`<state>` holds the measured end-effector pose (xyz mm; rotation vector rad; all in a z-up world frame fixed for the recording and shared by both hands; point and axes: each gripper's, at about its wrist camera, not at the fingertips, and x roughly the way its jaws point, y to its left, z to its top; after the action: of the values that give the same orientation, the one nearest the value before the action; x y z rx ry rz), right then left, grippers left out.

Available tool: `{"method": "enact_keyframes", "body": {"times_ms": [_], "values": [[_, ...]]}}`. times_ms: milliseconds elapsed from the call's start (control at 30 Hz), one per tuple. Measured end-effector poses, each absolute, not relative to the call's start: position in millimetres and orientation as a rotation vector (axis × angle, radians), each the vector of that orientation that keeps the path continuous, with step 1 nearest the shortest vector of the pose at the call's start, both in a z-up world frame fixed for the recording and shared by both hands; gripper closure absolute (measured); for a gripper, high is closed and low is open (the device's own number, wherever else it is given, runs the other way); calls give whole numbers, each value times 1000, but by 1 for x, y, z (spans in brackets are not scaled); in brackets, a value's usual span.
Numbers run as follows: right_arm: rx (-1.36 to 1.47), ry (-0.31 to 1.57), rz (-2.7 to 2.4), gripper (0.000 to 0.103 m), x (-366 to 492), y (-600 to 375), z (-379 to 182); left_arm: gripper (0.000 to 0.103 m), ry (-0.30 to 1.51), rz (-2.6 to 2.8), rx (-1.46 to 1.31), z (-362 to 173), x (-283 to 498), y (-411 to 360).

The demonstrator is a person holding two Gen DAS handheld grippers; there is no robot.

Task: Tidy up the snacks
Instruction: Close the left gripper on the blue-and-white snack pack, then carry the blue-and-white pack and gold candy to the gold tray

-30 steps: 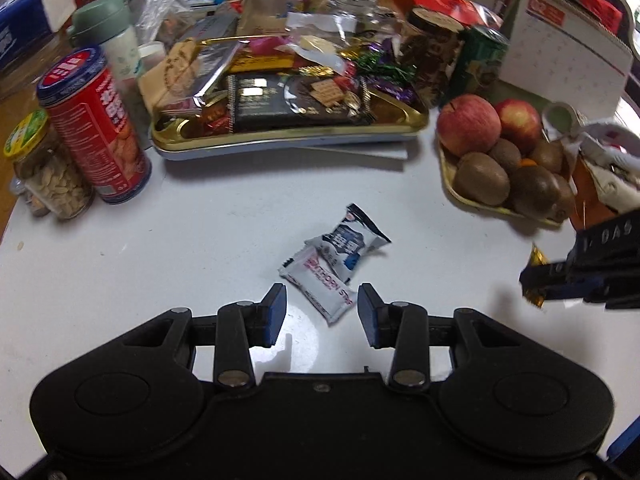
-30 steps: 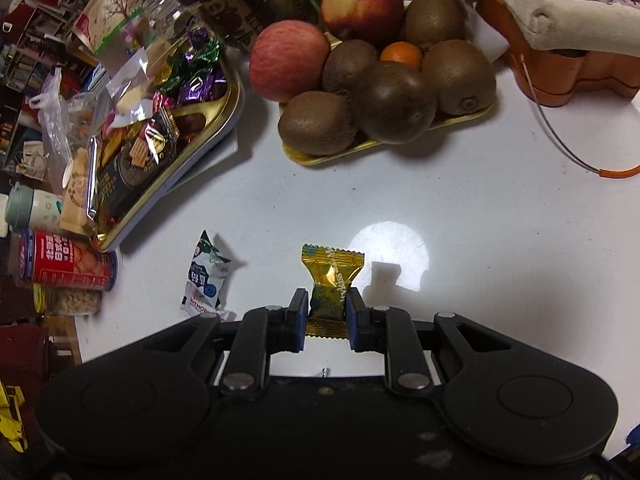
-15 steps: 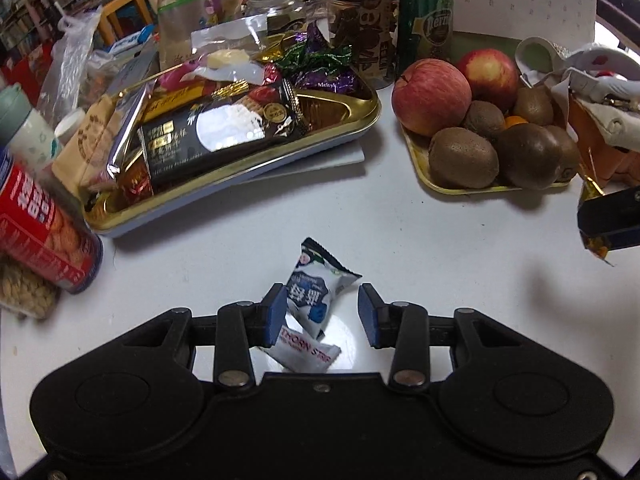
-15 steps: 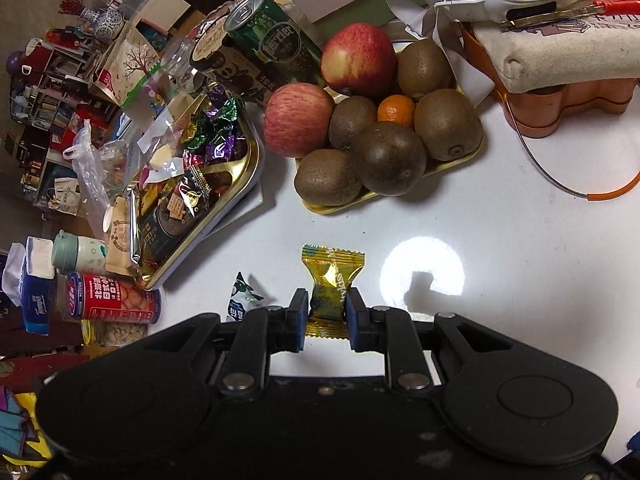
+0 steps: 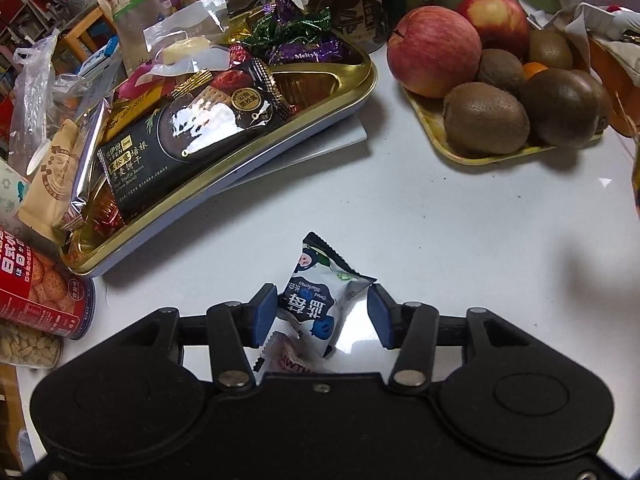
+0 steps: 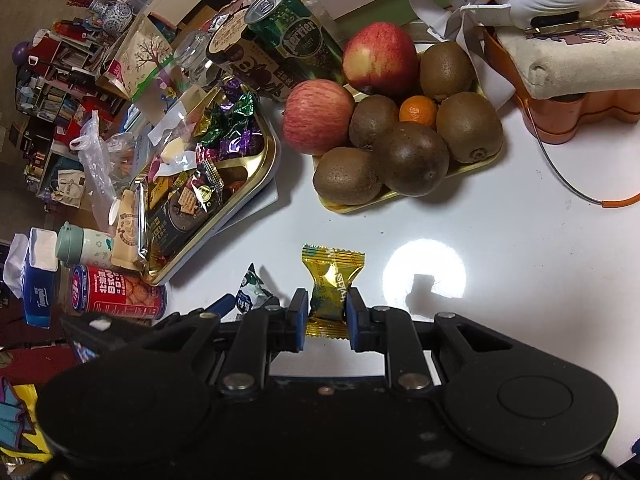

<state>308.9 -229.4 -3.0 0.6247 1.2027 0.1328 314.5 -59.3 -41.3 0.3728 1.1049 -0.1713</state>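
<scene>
A blue-and-white snack packet (image 5: 320,296) lies on the white table (image 5: 440,216), overlapping a pink-and-white packet (image 5: 286,358). My left gripper (image 5: 322,316) straddles the blue packet with its jaws opening; the left pad touches its edge and the right pad stands clear. My right gripper (image 6: 327,316) is shut on a gold-wrapped candy (image 6: 330,286) above the table. The blue packet (image 6: 250,294) and my left gripper's fingertip (image 6: 222,304) also show in the right wrist view. The gold snack tray (image 5: 320,92), (image 6: 268,160) holds wrapped sweets and a black biscuit pack (image 5: 188,136).
A yellow dish (image 5: 424,116) of apples and kiwis sits at the right. A red biscuit can (image 5: 36,292) and a jar of nuts (image 5: 28,346) stand at the left. A green drink can (image 6: 288,36), jars, bags and an orange box (image 6: 560,120) crowd the back.
My left gripper came down and forward over the two packets, rolled, and its jaws widened around the blue one. The right gripper kept hold of the gold candy and tilted slightly.
</scene>
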Motion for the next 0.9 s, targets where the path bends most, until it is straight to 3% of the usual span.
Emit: {"method": "enact_keyframes", "body": {"times_ms": [433,567,900], "values": [[612,1221,115,82,313,-224,-10,44,1150,-126,208,-49,341,-51],[607,1224,105,81,314,-225,-12,60,1188,-113,56,-49,345,-38],[569,1239,100,81,318,-216,-20,63,1250,83,-118,-38,340,-3]]}}
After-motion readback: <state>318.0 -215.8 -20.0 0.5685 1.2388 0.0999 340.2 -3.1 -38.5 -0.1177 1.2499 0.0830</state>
